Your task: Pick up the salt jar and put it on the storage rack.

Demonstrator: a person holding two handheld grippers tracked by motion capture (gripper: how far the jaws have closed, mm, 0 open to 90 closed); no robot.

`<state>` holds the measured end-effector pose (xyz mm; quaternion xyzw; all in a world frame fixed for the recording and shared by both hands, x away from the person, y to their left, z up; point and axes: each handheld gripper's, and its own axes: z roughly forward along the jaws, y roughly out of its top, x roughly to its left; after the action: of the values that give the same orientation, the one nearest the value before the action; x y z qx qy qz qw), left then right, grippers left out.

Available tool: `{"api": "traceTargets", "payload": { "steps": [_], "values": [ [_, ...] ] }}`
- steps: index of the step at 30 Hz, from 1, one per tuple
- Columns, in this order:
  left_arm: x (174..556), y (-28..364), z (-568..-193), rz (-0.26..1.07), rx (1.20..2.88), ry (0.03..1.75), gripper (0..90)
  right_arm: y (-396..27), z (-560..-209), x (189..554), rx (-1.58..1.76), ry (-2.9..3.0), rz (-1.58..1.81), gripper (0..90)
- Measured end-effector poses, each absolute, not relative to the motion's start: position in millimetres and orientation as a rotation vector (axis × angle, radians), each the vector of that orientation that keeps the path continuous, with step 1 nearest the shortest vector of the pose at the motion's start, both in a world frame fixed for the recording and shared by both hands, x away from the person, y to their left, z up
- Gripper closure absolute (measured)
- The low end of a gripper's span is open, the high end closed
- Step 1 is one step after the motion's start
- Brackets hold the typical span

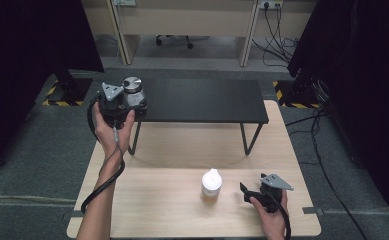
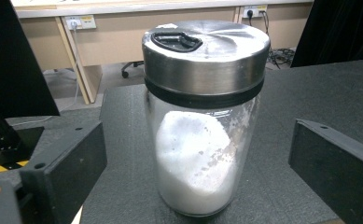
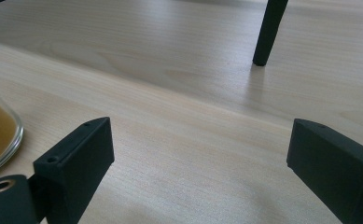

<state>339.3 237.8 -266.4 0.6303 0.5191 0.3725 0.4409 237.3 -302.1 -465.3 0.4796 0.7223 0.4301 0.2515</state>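
We look down on a pale wooden desk (image 1: 182,200) with a low black shelf (image 1: 202,100) standing across its far half. At the shelf's left end stands a glass jar (image 2: 202,140) with a steel lid (image 2: 206,46), part full of white grains. The left gripper (image 2: 198,168) is held at that end, its jaws spread wide on either side of the jar (neither one touches the glass). Near the desk's front edge, right of centre, sits a small bottle (image 1: 211,185) with a white cap and amber contents. The right gripper (image 3: 202,172) rests just right of it, jaws wide apart over bare wood, with the bottle beside its left jaw.
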Motion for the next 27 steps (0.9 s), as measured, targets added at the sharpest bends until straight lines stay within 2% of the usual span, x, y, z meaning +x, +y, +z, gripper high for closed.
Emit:
{"api": "traceTargets", "payload": {
  "steps": [13, 27],
  "values": [
    [314.6, 236.6, -277.5, 0.973, 1.611, 1.240, 4.2, -302.4, -465.3, 237.3, 1.303, 1.966, 1.171, 7.6],
    [288.2, 238.9, -304.3, 0.968, 1.682, 1.166, 4.2, -302.0, -465.4, 237.0, 1.296, 1.967, 1.168, 7.6]
  ]
}}
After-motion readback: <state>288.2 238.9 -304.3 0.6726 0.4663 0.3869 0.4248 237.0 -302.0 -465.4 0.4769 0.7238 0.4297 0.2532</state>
